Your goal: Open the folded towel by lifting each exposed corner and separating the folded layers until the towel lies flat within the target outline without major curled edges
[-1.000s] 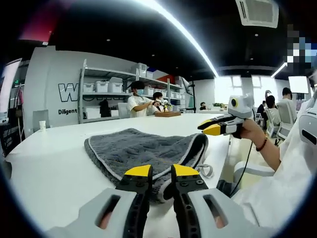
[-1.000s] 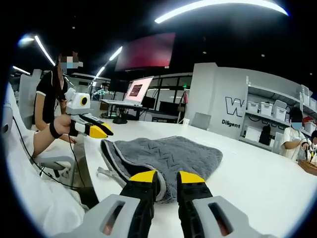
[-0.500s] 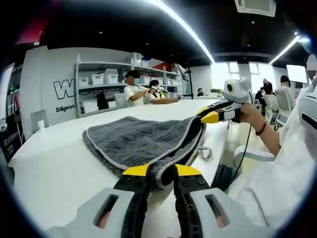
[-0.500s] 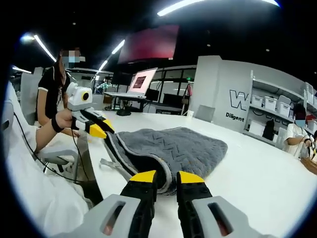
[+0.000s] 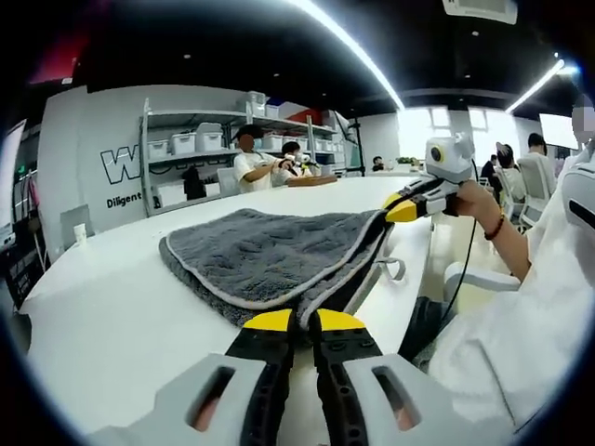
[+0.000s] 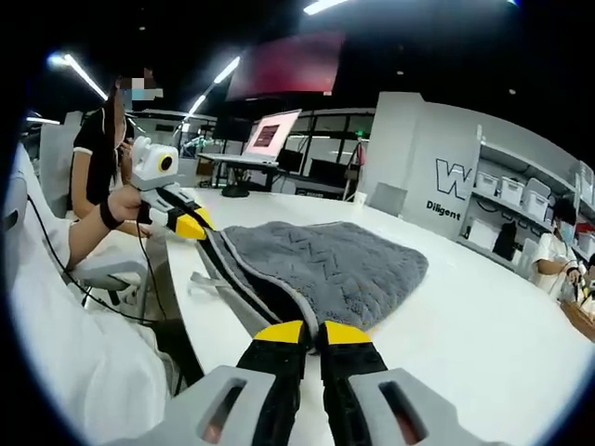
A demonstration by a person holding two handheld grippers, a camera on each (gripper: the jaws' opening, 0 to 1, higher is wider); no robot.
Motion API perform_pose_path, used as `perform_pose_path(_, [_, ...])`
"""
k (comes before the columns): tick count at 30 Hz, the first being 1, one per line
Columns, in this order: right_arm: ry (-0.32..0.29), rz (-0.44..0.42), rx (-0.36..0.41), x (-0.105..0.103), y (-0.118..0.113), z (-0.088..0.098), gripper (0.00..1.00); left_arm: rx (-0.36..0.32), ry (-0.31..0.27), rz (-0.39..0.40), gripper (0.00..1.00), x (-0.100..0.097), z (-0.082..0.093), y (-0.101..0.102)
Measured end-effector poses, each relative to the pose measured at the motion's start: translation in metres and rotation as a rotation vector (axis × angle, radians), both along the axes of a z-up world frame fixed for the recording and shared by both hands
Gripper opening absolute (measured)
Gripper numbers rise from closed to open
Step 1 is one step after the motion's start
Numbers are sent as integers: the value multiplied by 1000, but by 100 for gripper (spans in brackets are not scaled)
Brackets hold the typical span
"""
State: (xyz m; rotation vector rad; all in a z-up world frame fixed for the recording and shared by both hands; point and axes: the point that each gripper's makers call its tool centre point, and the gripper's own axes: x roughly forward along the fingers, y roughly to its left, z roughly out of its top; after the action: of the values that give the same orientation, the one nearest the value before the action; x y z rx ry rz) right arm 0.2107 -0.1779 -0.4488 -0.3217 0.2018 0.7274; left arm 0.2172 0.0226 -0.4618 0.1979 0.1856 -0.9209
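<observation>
A grey towel (image 5: 251,251) with pale trim lies folded on the white table (image 5: 112,316). My left gripper (image 5: 296,321) is shut on the towel's near corner at the bottom of the left gripper view. At the right of that view my right gripper (image 5: 409,206) holds the other end of the same edge, which runs taut and raised between the two. In the right gripper view the towel (image 6: 344,269) spreads ahead. There my right gripper (image 6: 311,330) is shut on its corner, and my left gripper (image 6: 186,223) pinches the far end at the left.
Shelves with white bins (image 5: 186,149) stand against the back wall, with seated people (image 5: 246,172) near them. A laptop (image 6: 265,139) sits at the table's far end. A person in black (image 6: 93,158) sits beside the table's edge. A cable (image 6: 121,307) hangs there.
Both pairs of jaws have closed onto the towel's near edge. That edge has risen off the table and now stretches between the two grippers.
</observation>
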Motion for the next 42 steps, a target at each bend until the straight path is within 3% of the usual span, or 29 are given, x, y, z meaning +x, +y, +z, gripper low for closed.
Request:
perform_pose_path(9, [28, 19, -1, -10, 2, 4, 0, -12, -20, -9, 4, -4, 10, 5])
perform_pose_path(19, [69, 43, -46, -16, 6, -6, 0, 16, 18, -36, 3, -8, 1, 8])
perform_pose_path(29, [100, 51, -49, -17, 6, -12, 0, 96, 18, -59, 3, -11, -7, 8])
perform_pose_path(42, [107, 67, -99, -17, 8, -21, 0, 93, 33, -61, 3, -11, -9, 8])
